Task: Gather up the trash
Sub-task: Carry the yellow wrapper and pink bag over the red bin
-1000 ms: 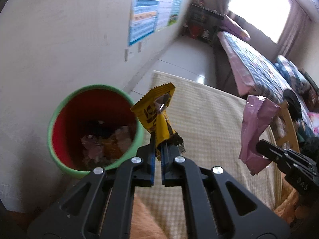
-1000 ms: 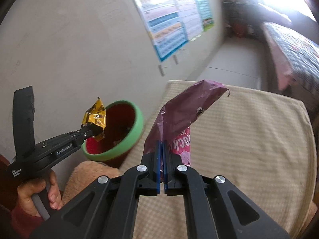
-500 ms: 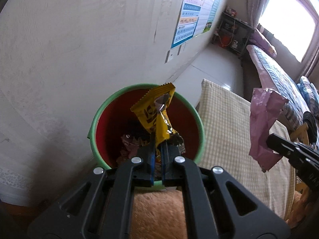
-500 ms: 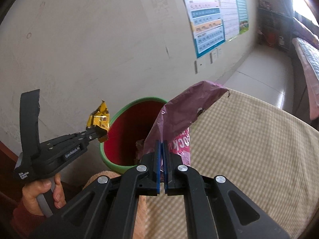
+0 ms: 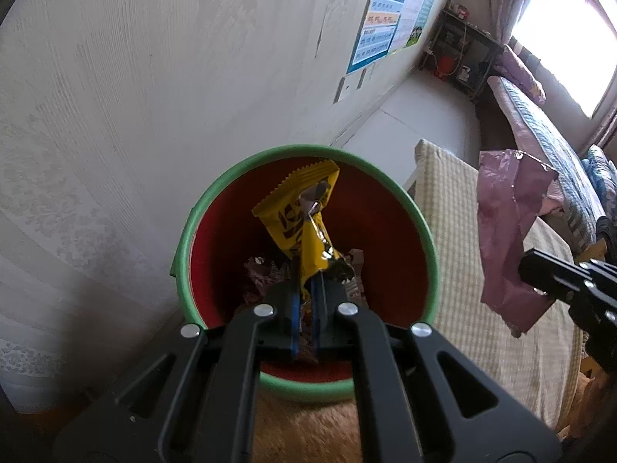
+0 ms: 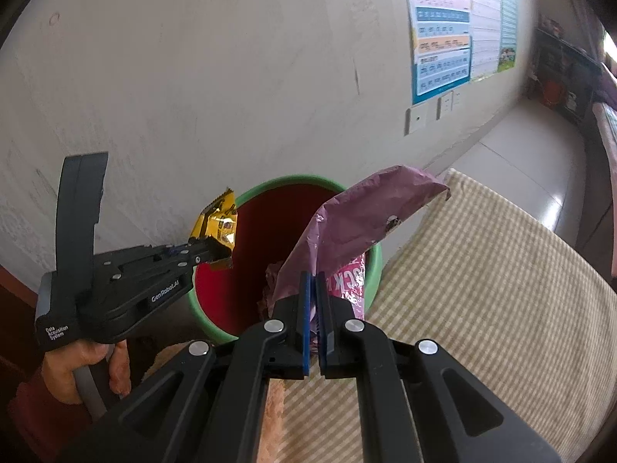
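The checked table cover (image 6: 501, 289) spans 3 to 5 o'clock in the right wrist view. The green-rimmed bin (image 5: 200, 212), red inside, stands against the wall at its edge and holds crumpled wrappers. The right gripper (image 6: 313, 281) is clamped on the purple wrapper (image 6: 358, 223), which rises from the jaws toward 1 o'clock, over the bin's right rim. The left gripper (image 5: 304, 274) is clamped on the yellow wrapper (image 5: 297, 216), which projects toward 12 o'clock above the bin opening.
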{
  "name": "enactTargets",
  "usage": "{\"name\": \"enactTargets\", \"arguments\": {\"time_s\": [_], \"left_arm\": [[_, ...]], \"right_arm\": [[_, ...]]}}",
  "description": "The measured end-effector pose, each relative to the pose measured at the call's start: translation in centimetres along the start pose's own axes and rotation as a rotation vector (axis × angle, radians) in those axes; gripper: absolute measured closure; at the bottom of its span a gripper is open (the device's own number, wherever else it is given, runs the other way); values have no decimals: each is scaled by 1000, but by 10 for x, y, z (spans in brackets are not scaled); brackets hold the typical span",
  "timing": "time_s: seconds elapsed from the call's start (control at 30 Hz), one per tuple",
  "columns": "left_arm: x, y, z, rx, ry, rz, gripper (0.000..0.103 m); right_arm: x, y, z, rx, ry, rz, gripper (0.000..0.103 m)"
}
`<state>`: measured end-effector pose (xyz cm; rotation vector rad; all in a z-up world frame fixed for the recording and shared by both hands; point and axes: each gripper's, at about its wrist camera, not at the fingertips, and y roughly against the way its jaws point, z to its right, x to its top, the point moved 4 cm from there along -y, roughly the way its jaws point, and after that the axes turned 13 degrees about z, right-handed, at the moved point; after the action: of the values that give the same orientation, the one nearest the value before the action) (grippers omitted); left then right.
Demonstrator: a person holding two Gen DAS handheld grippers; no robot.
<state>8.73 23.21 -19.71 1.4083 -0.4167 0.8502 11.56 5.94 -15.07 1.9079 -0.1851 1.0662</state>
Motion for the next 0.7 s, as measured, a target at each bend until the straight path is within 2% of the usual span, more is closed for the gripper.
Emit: {"name": "enactTargets", "arguments": {"time_s": [0.4, 0.7], "left_arm": [[1, -25, -6, 5, 7, -44, 99], [2, -36, -7, 13, 24, -62, 99]], "right_arm": [[-3, -20, -6, 6, 25, -34, 98], [3, -22, -10, 12, 23, -27, 98]]}}
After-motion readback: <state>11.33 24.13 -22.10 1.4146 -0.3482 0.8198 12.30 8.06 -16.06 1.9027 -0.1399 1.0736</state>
